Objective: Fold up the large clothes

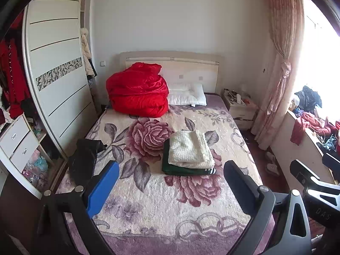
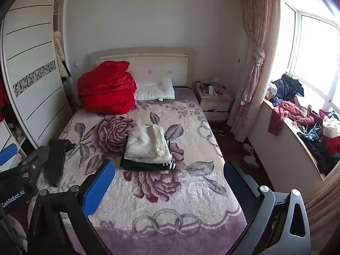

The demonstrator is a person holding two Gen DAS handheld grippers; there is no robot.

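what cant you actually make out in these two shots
- Dark green garment under the cream folded sweater: mostly covered in both views, so its type is unclear.
- Black garment at the bed's left edge: partly behind the left gripper finger in the left wrist view.
- Nightstand items: too small.
- Window: overexposed, so nothing outside shows.

**Bedroom in daylight**

A bed [image 2: 170,191] with a floral blanket stands against a pale wall [image 2: 148,17]. A white sliding wardrobe [image 1: 55,68] stands left, a nightstand [image 2: 214,104] right. Pink curtains [image 2: 255,63] frame the bright window [image 2: 314,48].
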